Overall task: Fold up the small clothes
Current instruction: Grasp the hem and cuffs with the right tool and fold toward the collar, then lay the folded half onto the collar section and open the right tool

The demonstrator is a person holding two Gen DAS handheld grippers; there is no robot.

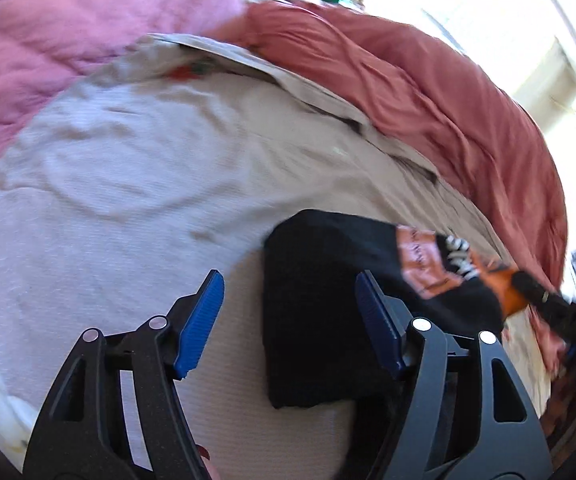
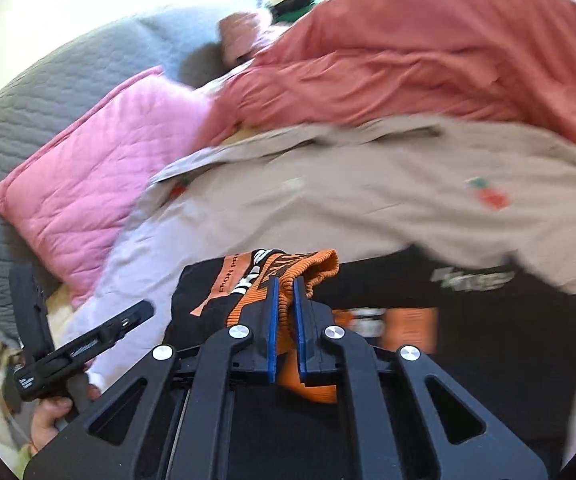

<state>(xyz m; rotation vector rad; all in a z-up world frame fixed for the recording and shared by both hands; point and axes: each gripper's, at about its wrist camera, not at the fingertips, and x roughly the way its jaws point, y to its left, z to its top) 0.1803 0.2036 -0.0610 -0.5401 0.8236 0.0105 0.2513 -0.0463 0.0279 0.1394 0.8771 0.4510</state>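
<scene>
A small black garment [image 1: 319, 304] with orange and white print lies on a pale sheet [image 1: 128, 208] on the bed. My left gripper [image 1: 289, 286] is open just above the garment's near left edge and holds nothing. My right gripper [image 2: 284, 284] is shut on the garment's orange ribbed cuff [image 2: 311, 264] and lifts it over the black body [image 2: 487, 360]. In the left wrist view the right gripper [image 1: 543, 300] comes in from the right, holding the orange part. In the right wrist view the left gripper [image 2: 88, 344] shows at lower left.
A pink quilted pillow [image 1: 68, 40] lies at the back left and a crumpled salmon blanket [image 1: 427, 92] at the back right. A grey quilted cover [image 2: 48, 88] lies behind the pillow. A beige printed cloth [image 2: 407, 200] lies beyond the garment.
</scene>
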